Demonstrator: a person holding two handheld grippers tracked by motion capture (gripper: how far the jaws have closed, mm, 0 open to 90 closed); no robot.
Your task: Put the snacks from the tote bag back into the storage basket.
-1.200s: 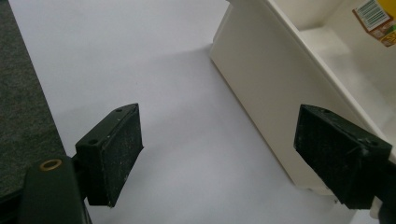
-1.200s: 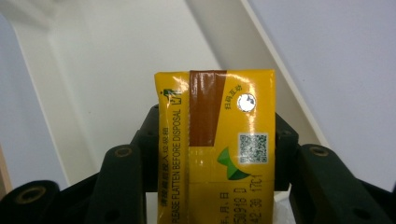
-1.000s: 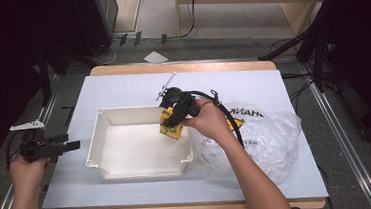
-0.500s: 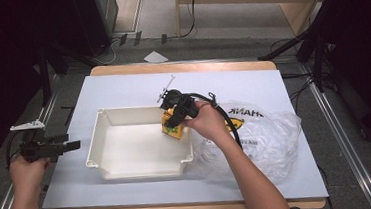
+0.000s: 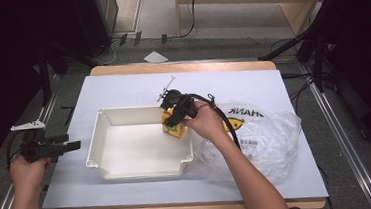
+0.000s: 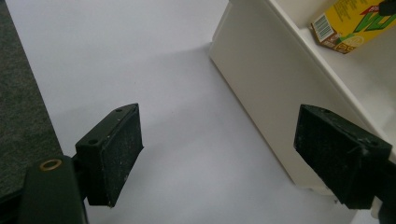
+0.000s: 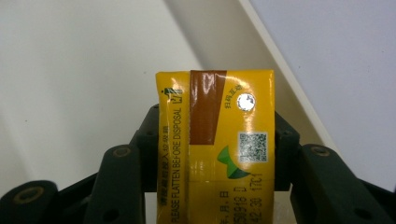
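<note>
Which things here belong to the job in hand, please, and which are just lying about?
In the job:
- yellow drink carton, clamped in the right tongs
- white bin
- clear plastic bag

Lying about:
- left tongs, open, idle
- scrap of paper on the floor

Yellow carton (image 7: pixel 215 144) between black right gripper (image 5: pixel 178 111) jaws: brown stripe, green mark, QR code. White tray (image 5: pixel 109 163) beneath. Clear bag (image 5: pixel 271 138), black lettering, beside gripper.

Tray (image 5: pixel 128 161) sits mid-table: drink carton (image 5: pixel 173 127) at its back-right corner, plastic bag (image 5: pixel 261 138) right beside it, left gripper (image 5: pixel 69 146) off its left.
</note>
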